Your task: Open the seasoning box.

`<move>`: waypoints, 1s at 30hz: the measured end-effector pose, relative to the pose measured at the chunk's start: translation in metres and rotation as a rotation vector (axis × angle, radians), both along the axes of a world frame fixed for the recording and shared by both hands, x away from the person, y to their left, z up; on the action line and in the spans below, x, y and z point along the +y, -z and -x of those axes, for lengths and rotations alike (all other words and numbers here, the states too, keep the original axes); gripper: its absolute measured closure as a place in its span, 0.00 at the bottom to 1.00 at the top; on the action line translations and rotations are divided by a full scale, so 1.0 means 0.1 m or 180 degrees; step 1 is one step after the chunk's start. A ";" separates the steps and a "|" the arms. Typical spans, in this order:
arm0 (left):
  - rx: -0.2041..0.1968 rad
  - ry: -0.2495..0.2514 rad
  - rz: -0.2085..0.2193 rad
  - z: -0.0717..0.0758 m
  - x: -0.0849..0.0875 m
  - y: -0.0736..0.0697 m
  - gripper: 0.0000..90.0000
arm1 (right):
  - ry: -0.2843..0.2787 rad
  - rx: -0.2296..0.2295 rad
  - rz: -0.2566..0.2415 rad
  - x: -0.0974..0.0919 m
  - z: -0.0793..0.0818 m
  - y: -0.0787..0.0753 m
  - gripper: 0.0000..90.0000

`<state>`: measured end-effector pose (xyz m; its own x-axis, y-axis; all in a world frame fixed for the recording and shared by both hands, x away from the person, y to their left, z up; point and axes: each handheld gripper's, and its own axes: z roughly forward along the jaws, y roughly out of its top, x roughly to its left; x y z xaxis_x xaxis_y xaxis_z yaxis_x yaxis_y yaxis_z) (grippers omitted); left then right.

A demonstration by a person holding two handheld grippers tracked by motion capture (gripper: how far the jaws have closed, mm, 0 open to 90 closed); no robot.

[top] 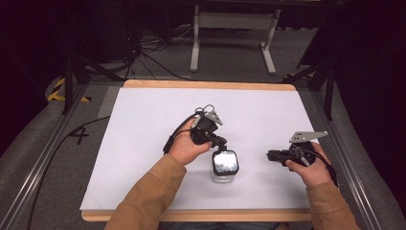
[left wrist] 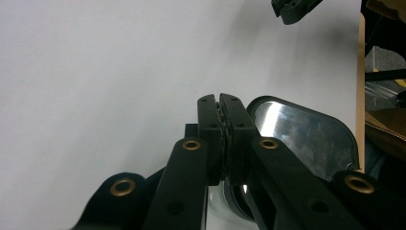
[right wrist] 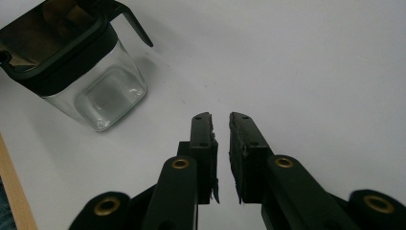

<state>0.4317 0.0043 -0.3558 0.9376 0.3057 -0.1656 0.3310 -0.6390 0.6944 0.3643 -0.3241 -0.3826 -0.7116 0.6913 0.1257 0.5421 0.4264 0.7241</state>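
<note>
A wide bench (top: 143, 143) covered by a plain white sheet is seen from above, edged in pale wood and set on a grey floor with dark cables lying beyond it. Two forearms in tan sleeves (top: 143, 196) are brought in from the near edge, a black gripper being held in each hand. Near the middle of the near half of the bench, a small clear glass jar (top: 224, 166) with a black-rimmed, mirror-like lid is stood upright. The left gripper (top: 216, 142) is held just above and behind the jar, at the lid's far edge; in the left gripper view its jaws (left wrist: 221, 125) are seen pressed together with no gap and nothing between them, the shiny lid (left wrist: 306, 136) lying just beside them. The right gripper (top: 274, 155) is held to the right of the jar, apart from it and pointed towards it. In the right gripper view its jaws (right wrist: 220, 139) are parted by a narrow gap, empty, over bare white sheet.
</note>
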 end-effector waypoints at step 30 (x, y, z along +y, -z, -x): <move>0.0168 -0.0052 -0.0026 -0.07 -0.02 0.01 1.00 | -0.0230 -0.0049 0.0055 0.19 0.06 -0.04 0.92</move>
